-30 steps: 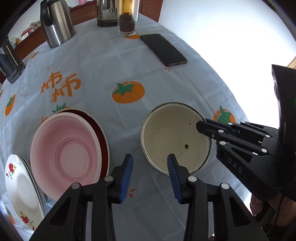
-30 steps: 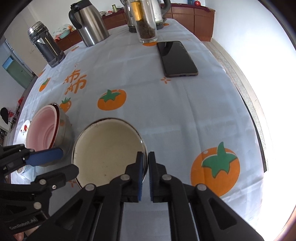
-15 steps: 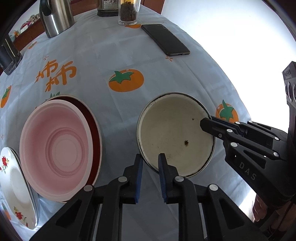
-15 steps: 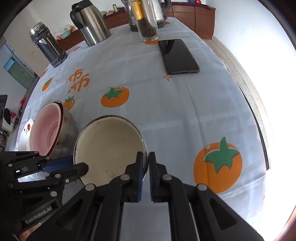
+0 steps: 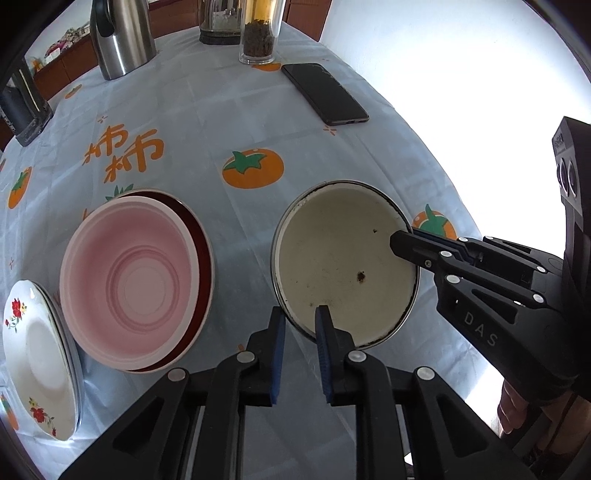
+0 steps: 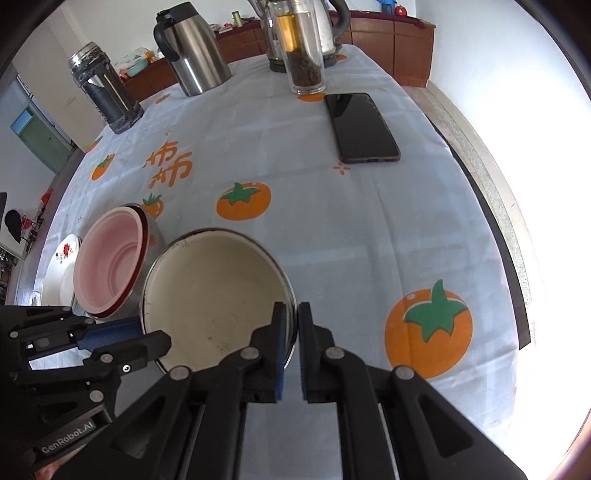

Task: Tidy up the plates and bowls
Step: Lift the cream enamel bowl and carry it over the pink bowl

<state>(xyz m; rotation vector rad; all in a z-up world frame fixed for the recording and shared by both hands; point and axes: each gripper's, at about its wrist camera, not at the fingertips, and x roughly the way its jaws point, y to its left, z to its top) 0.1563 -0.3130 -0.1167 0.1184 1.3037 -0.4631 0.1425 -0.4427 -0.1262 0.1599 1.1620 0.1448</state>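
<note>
Cream bowl (image 5: pixel 343 266) rim pinched between both tools: left tool (image 5: pixel 300 320), right tool (image 6: pixel 290 316).

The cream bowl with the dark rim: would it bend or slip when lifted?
The cream bowl looks like enamelled metal, so probably stiff. Its glossy wall may slip between fingers. Both grippers, left and right, pinch opposite rim edges, which should limit tipping.

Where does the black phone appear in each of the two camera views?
Left wrist view: the black phone lies upper centre-right, beyond the cream bowl.
Right wrist view: the phone lies upper right of centre.
Shared landmark: the glass jar of tea, just behind the phone.
</note>
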